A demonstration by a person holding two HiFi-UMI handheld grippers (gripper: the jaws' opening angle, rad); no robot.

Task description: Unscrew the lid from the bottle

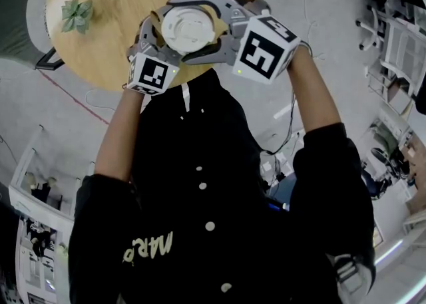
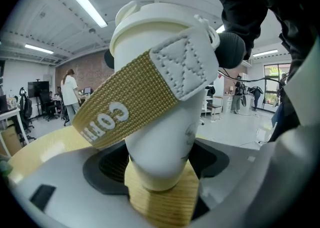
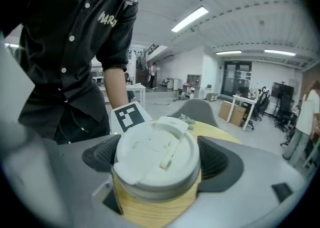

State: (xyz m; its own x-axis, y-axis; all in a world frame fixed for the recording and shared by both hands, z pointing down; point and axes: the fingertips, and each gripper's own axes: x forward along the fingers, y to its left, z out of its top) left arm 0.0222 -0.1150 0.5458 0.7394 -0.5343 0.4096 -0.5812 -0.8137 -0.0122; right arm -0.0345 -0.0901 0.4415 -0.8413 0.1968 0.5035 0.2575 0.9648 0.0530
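The bottle (image 2: 162, 142) is the white coffee-cup kind, and you've got it right in front of your chest, over the near edge of the round wooden table (image 1: 113, 50). From the head view you're looking straight down onto its lid (image 1: 188, 28), so it's standing more or less upright. I honestly can't tell whether the base is resting on the wood or just above it.

There's a tan woven strap (image 2: 127, 102) with white lettering running slantwise across the body, stitched to a white patch near the top.

Your left gripper (image 2: 160, 164) has the narrow lower part of the bottle between its jaws. They're spread wide, with the dark ribbed pads (image 2: 107, 164) up against the body on both sides, so that's a grip on the bottle itself.

Your right gripper (image 3: 156, 158) is clamped on the lid, with a pad against the rim on each side. In that view the flip tab on top of the lid is facing the camera.

The two marker cubes sit side by side just near of the bottle, the left cube (image 1: 152, 73) smaller in the picture than the right cube (image 1: 266, 48). Both your forearms are raised, coming out of black jacket sleeves (image 1: 326, 163).

On the far left part of the table there's a small green plant (image 1: 76, 14), well apart from the bottle. Around you it's an open office with ceiling strip lights, desks and chairs, and a person (image 2: 69, 92) is standing off at the far left of the left gripper view.
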